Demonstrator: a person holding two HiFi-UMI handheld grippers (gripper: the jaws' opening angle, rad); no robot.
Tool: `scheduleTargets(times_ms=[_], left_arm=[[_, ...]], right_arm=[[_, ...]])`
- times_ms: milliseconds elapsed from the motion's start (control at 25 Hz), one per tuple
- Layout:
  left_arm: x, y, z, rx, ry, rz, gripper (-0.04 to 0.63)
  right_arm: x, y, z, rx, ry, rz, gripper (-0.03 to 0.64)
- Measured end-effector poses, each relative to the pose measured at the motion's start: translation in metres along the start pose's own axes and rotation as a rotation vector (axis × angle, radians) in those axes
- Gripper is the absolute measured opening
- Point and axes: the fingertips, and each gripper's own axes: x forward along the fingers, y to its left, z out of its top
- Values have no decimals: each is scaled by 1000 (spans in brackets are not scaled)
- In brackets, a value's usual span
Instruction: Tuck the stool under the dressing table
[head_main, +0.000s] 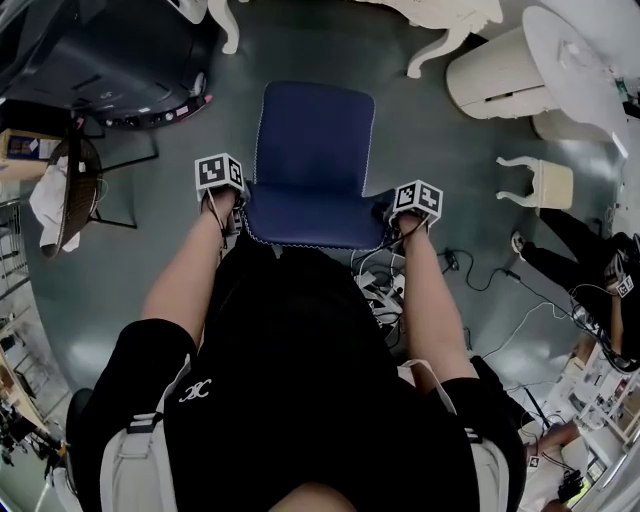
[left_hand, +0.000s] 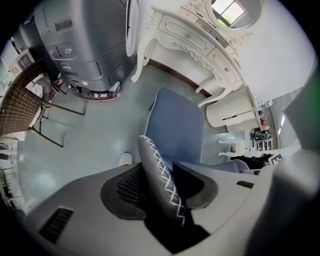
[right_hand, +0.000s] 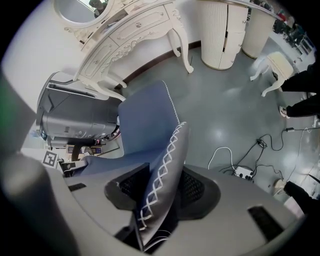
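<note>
The stool (head_main: 310, 150) has a blue padded seat with white cross-stitching and stands on the grey floor, short of the white carved dressing table (head_main: 450, 15). My left gripper (head_main: 222, 215) is at the seat's near left corner. In the left gripper view the stitched edge (left_hand: 160, 175) lies between the open jaws of the left gripper (left_hand: 160, 182), leaning on the left pad with a dark gap to the right one. My right gripper (head_main: 408, 222) is at the near right corner. In the right gripper view the right gripper (right_hand: 162, 185) has both pads pressed on the stitched edge (right_hand: 165, 165).
A grey machine (head_main: 100, 60) stands at the far left, with a wicker chair (head_main: 75, 190) beside it. A round white cabinet (head_main: 500, 75) and a small white stool (head_main: 540, 185) are at the right. Cables and a power strip (head_main: 385, 295) lie by my right leg.
</note>
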Motion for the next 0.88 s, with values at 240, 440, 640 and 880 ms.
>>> scheduleTargets(times_ms=[240,440,640,880], left_arm=[[2,2,1,6,6,15,135],[1,3,3,-35,-47,-14,120],[-3,-6,4,-48,-70,-31,114],[-7,-11,13,-87,-99,-71,112]], right_arm=[[2,2,2,0,-13,25,135],[1,3,3,51,-61,76,101],[-6,0,8,71,-96,106,91],[-13,6,24,64,-128,124,86]])
